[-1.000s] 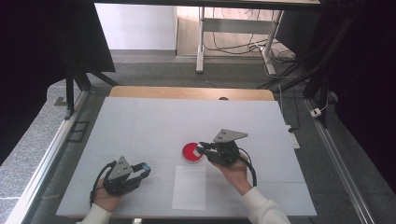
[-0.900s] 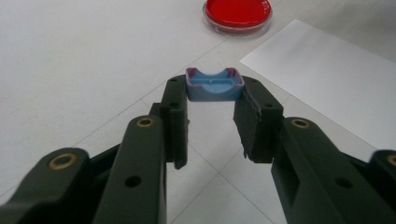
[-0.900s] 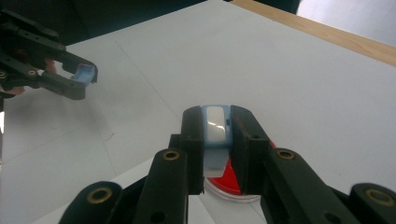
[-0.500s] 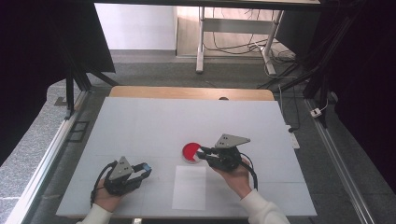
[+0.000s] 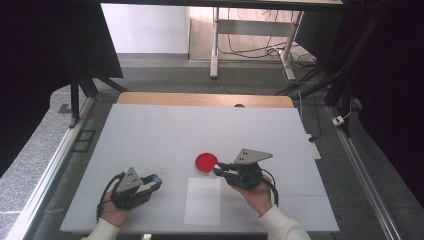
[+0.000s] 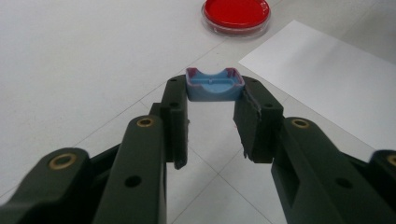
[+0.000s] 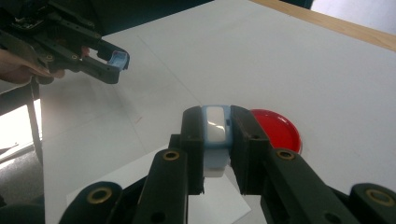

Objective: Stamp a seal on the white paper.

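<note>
Two tools, each gripping one blue piece [image 6: 215, 85]; one red dish [image 5: 206, 162].

**Red dish, blue pieces, black grippers**

I see a red dish [image 5: 206, 161] with a clear rim on my white table [image 5: 150, 135]. My left gripper [image 6: 215, 91] is black and grips a blue cap [image 6: 215, 85] edged in purple. My right gripper [image 7: 215, 135], also black, clamps a pale blue piece [image 7: 215, 133] with a white face. A white sheet [image 5: 202, 200] lies nearby.

Left tool [image 6: 215, 100] clamps a blue cap [image 6: 215, 85] — red dish [image 6: 236, 14] beyond.
</note>
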Available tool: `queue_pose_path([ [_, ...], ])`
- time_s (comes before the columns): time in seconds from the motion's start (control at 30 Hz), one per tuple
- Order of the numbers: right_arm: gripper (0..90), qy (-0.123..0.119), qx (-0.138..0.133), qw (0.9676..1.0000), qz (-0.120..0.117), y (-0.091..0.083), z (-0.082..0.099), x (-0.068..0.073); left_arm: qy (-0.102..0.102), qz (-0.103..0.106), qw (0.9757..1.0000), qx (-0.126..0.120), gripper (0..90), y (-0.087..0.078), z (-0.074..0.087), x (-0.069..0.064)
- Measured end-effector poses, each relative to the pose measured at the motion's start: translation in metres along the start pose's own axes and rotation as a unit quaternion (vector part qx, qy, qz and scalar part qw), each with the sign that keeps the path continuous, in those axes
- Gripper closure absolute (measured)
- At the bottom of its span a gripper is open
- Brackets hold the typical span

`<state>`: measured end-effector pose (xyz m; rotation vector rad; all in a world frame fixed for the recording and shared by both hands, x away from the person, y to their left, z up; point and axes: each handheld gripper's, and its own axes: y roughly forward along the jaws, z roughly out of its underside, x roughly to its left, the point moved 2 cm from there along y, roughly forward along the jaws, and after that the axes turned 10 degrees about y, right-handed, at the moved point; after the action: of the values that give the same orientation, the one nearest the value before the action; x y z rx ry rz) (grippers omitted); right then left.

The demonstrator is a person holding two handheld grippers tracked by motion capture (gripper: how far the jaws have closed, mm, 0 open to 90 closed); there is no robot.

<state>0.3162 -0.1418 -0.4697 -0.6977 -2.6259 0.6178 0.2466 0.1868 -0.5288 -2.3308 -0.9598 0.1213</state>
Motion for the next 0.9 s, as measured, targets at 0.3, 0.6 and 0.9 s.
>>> queue_pose_path([
  [0.3, 75.5, 0.003, 0.004, 0.9999, -0.012, -0.009, 0.01, 0.006, 0.001, 0.001, 1.0, 0.001, 65.4, 0.001, 0.0, 0.0],
  [0.6, 75.4, -0.004, 0.008, 0.9997, -0.022, -0.007, 0.011, 0.015, 0.001, 0.0, 1.0, 0.001, 65.4, 0.001, 0.0, 0.0],
  [0.9, 75.4, -0.015, 0.022, 0.9993, -0.026, -0.001, 0.018, 0.024, 0.0, -0.001, 1.0, -0.001, 65.4, 0.0, 0.0, 0.0],
])
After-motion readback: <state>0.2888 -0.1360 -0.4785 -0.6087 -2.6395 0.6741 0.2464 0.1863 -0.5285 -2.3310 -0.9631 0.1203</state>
